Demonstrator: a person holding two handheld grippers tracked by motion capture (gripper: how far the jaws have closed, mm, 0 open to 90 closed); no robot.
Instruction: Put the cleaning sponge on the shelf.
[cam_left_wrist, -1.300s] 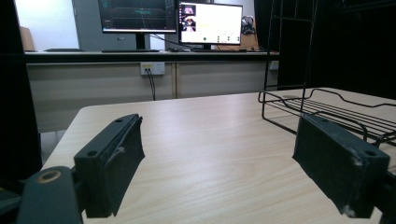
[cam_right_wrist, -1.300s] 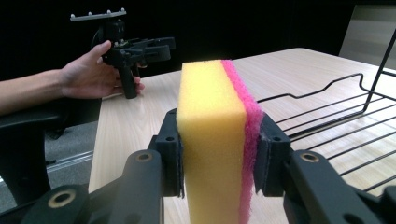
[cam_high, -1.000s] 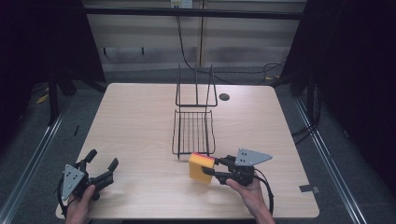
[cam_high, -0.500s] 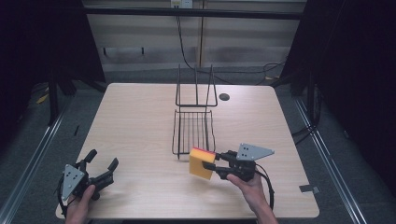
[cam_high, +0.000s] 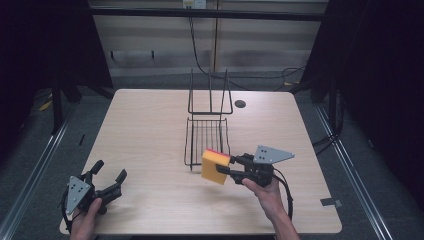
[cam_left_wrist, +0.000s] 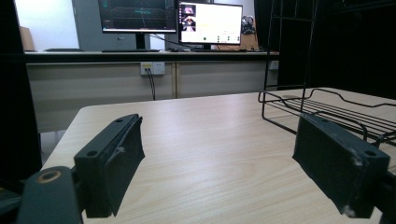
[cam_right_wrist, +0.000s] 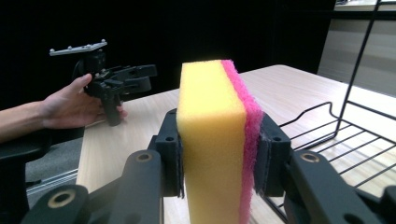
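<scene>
A yellow sponge with a pink scouring side (cam_high: 215, 165) (cam_right_wrist: 217, 140) hangs above the table, just off the near end of the black wire rack (cam_high: 207, 135) (cam_right_wrist: 336, 140). My right gripper (cam_high: 226, 169) (cam_right_wrist: 218, 154) is shut on the sponge, one pad on the yellow face and one on the pink face. At the table's near left corner my left gripper (cam_high: 111, 173) (cam_left_wrist: 219, 163) rests low over the wood, open, with nothing between its jaws. It also appears far off in the right gripper view, as the left gripper (cam_right_wrist: 133, 74) in a hand.
The wire rack has a tall upright back (cam_high: 210, 95) toward the far side. A dark round cable hole (cam_high: 240, 104) lies right of it. The wooden table (cam_high: 145, 130) has bare room on its left half. Monitors (cam_left_wrist: 210, 23) stand on a counter beyond.
My right gripper has lifted the sponge a little and carried it slightly toward the rack's near end. The left gripper has stayed where it was.
</scene>
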